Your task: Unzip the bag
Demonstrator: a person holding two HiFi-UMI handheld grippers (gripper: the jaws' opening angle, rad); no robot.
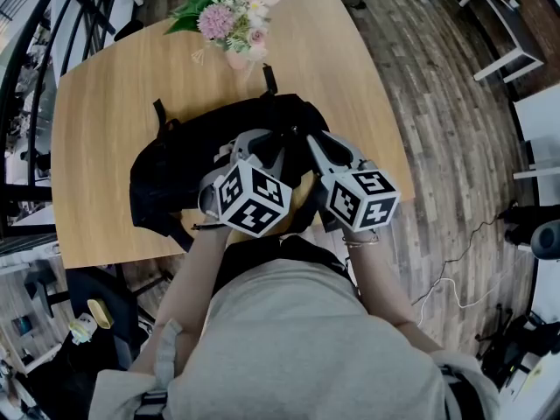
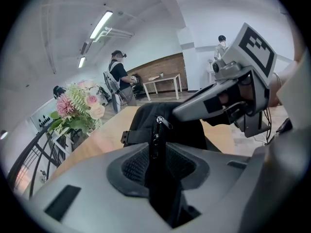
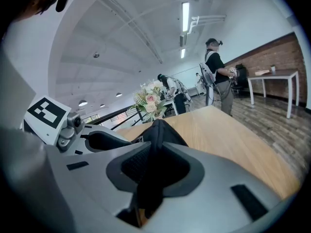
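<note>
A black bag (image 1: 188,160) lies on the wooden table (image 1: 105,103), close to its near edge. My left gripper (image 1: 262,144) is at the bag's top. In the left gripper view its jaws (image 2: 156,155) stand open around the raised zipper line, with the metal zipper pulls (image 2: 156,126) just beyond the pads. Beside it on the right, my right gripper (image 1: 315,144) is shut on a fold of the bag's fabric (image 3: 160,130), which rises as a ridge between its pads (image 3: 154,155). Each gripper shows in the other's view.
A bunch of pink and white flowers (image 1: 232,16) stands at the table's far edge behind the bag. A black railing (image 1: 26,77) runs along the left. People (image 2: 119,79) and a white table (image 2: 163,81) stand in the room beyond. Cables (image 1: 455,269) lie on the floor at right.
</note>
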